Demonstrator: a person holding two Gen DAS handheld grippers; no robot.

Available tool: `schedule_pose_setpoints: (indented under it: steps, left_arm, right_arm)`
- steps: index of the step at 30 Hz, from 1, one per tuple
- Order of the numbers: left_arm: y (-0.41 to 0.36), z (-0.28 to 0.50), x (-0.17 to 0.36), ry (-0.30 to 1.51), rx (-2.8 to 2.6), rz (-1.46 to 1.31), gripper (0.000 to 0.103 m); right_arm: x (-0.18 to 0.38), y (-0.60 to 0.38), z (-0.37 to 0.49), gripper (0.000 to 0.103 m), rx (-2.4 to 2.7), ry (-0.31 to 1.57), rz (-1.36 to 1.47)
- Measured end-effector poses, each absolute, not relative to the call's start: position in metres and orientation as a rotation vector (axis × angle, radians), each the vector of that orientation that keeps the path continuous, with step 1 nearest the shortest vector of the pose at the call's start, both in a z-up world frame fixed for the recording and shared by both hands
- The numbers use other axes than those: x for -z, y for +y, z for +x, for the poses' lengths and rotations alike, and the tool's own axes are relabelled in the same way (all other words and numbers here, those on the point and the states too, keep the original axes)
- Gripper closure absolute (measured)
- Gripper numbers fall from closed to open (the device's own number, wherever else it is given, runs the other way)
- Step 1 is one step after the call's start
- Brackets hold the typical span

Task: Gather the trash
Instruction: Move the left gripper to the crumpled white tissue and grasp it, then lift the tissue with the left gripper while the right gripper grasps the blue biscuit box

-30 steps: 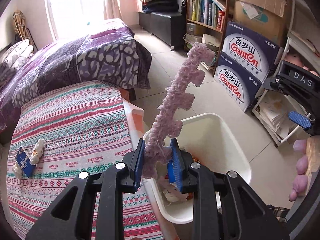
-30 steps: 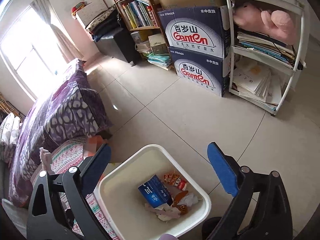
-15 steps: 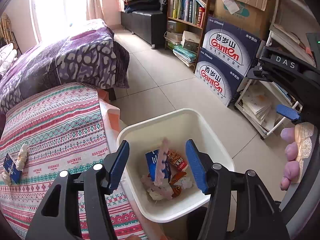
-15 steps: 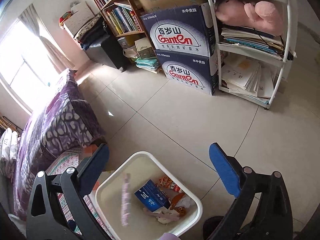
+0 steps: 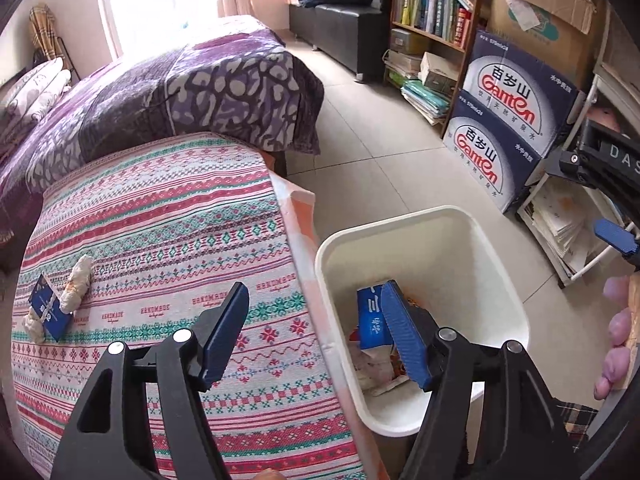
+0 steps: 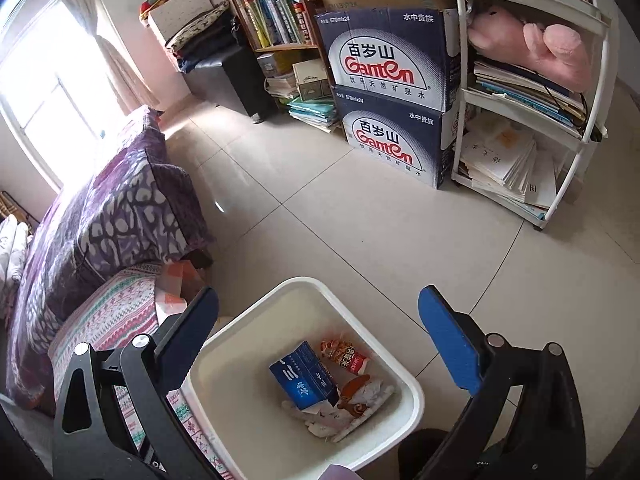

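Observation:
A white trash bin (image 5: 496, 264) stands on the floor beside the table; it also shows in the right wrist view (image 6: 412, 390). Inside lie a blue carton (image 6: 304, 376), snack wrappers (image 6: 346, 354) and crumpled paper. My left gripper (image 5: 316, 328) is open and empty, over the table edge and the bin's left rim. My right gripper (image 6: 320, 332) is open and empty above the bin. On the patterned tablecloth (image 5: 160, 240) at the left lie a small blue packet (image 5: 50, 306) and a crumpled white tissue (image 5: 78, 282).
A bed with a purple blanket (image 5: 160, 80) is behind the table. Ganten boxes (image 6: 392, 92), a bookshelf (image 5: 432, 12) and a white rack (image 6: 528, 120) with papers and a pink plush line the far side. Tiled floor (image 6: 360, 220) lies between.
My left gripper opened and let go of the pink knitted strip, which fell into the bin. The left gripper then swung left toward the table. The right gripper stayed open above the bin.

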State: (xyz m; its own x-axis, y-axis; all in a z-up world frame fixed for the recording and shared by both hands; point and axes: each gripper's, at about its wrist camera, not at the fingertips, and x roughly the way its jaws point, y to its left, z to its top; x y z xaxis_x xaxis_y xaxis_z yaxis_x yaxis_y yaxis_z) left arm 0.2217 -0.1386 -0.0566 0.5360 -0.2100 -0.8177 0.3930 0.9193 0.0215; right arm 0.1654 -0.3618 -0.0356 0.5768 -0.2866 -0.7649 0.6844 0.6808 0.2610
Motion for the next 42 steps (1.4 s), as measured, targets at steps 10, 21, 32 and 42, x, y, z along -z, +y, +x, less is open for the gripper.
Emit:
schedule_pose_setpoints:
  steps: [10,21,32,42]
  left_arm:
    - [-0.082,0.248,0.068,0.973,0.194,0.197,0.031]
    - [0.015,0.300,0.091,1.042,-0.007,0.164,0.031]
    - [0.080,0.366,0.121,1.073,-0.123,0.267,0.031]
    - [0.113,0.381,0.144,1.180,-0.043,0.156,0.061]
  right_arm:
    - [0.043,-0.307,0.193,0.007,0.528,0.827,0.451]
    - [0.058,-0.245,0.226,0.007,0.424,0.917,0.354]
    - [0.080,-0.185,0.255,0.007,0.346,0.996,0.257]
    - [0.093,-0.143,0.269,0.007,0.263,1.027,0.151]
